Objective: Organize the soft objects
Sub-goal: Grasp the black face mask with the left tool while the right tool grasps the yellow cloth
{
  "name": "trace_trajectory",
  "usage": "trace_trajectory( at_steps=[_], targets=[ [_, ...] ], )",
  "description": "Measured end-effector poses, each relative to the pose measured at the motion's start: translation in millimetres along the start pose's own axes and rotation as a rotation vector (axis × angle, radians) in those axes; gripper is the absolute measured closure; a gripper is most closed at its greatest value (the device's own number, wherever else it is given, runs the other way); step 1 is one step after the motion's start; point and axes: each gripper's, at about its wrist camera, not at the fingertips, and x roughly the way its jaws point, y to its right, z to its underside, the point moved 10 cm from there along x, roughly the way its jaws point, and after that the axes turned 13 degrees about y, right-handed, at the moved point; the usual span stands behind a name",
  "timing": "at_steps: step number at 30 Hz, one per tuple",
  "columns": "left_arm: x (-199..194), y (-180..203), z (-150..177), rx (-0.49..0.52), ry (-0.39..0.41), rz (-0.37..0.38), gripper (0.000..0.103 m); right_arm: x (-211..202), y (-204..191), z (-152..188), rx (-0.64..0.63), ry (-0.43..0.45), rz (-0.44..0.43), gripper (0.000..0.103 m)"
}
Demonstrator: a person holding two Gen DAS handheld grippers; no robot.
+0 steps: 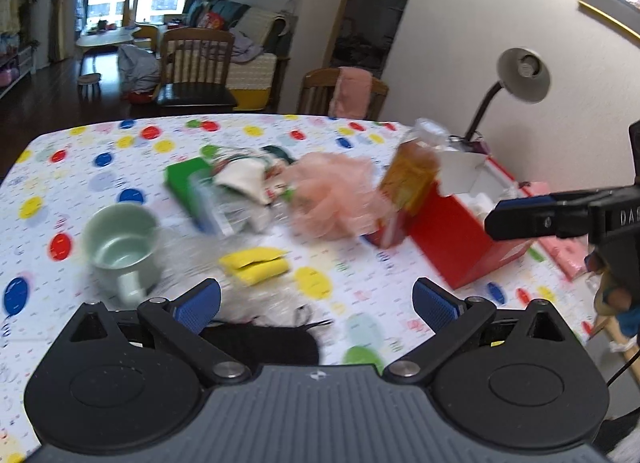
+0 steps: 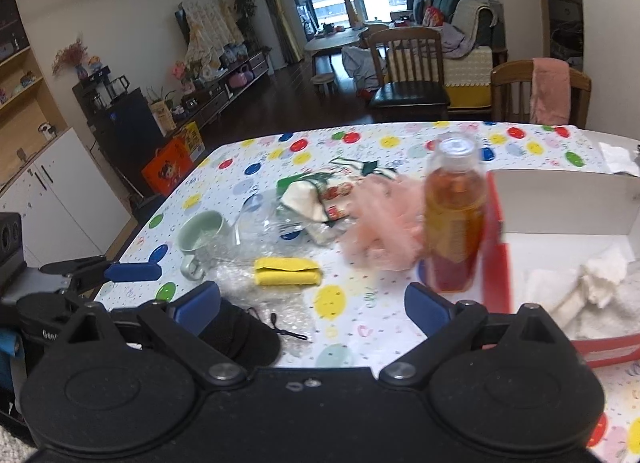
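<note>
A pink mesh bath pouf lies mid-table beside a folded yellow cloth, a cream fabric pouch and a black soft item at the near edge. A red box holds white cloths. My left gripper is open and empty above the black item. My right gripper is open and empty over the table, left of the box.
A green mug, an amber bottle, a green packet, clear plastic wrap and a desk lamp stand on the dotted tablecloth. Wooden chairs stand behind the table.
</note>
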Motion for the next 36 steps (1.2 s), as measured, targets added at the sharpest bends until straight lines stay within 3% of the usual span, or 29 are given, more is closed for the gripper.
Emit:
trace_trajectory(
  at_steps=[10,16,26,32,36],
  targets=[
    [2.5,-54.8,42.5,-0.084,-0.074,-0.044,0.0,59.9,-26.7,12.8,-0.016,-0.069,-0.001,0.005],
    [9.4,-50.8,70.2,-0.027,-0.122,-0.021,0.0,95.8,-31.7,27.4,-0.053,-0.132,0.011,0.011],
    [28.1,-33.7,100.0,0.182,-0.13,-0.015,0.0,149.4,-30.0,68.3,-0.104,-0.284,0.007,0.02],
    [37.3,-32.3,114.6,0.202,-0.16,-0.009,0.001,168.5,-39.0,80.7,-0.142,-0.331,-0.002,0.024],
    [38.6,-34.4,118.1,0.197,-0.162,-0.011,0.001,169.0,-37.6,62.8,-0.096,-0.297,-0.018,0.026]
  ],
)
